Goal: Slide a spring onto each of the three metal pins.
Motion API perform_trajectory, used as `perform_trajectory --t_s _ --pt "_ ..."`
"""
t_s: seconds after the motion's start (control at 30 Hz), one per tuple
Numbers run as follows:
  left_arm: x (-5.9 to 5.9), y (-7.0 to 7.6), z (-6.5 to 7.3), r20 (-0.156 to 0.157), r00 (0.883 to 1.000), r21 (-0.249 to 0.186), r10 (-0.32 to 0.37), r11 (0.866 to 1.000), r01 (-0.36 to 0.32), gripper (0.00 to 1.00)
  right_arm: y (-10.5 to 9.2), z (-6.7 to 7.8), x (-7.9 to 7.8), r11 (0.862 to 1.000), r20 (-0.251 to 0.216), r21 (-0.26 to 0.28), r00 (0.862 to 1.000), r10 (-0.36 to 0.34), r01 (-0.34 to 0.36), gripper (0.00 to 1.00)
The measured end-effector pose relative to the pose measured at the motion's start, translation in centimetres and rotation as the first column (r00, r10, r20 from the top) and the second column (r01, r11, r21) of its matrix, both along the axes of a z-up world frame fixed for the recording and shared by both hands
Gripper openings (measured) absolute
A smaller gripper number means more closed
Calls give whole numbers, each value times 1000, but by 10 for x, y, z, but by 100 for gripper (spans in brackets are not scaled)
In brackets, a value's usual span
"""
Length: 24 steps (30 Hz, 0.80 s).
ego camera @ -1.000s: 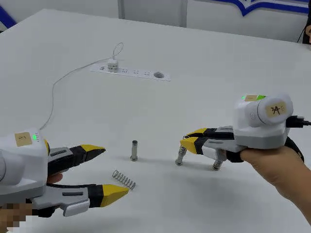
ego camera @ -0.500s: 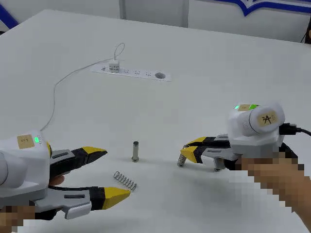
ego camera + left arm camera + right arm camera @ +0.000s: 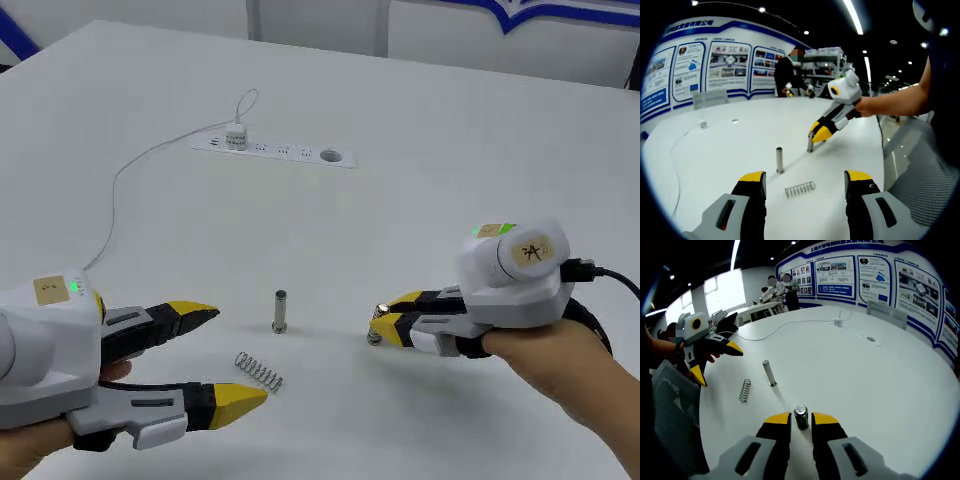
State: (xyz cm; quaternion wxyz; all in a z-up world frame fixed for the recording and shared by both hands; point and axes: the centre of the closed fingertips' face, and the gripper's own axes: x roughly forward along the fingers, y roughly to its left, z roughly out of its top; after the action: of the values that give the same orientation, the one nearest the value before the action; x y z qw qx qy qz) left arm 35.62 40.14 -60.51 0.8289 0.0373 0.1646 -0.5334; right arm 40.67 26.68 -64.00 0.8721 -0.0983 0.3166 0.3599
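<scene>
White table (image 3: 420, 140), spring (image 3: 258, 369), illegible posters (image 3: 840, 277)

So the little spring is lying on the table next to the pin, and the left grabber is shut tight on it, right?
Not quite. The spring does lie on the table next to the pin, but the left gripper is open: its jaws stand wide apart and do not touch the spring. The left gripper view shows this.
</scene>
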Motion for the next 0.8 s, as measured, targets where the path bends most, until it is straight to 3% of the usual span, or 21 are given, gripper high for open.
perform_trajectory --t_s 0.33,0.8 --pt "1 0 2 5 1000 -6 1 1000 -1 65 -7 -1 -13 1000 -11 -11 1000 -17 17 19" --pt "1 0 6 17 1000 -12 -1 1000 1 65 6 0 -43 1000 -29 -23 999 19 -20 20"
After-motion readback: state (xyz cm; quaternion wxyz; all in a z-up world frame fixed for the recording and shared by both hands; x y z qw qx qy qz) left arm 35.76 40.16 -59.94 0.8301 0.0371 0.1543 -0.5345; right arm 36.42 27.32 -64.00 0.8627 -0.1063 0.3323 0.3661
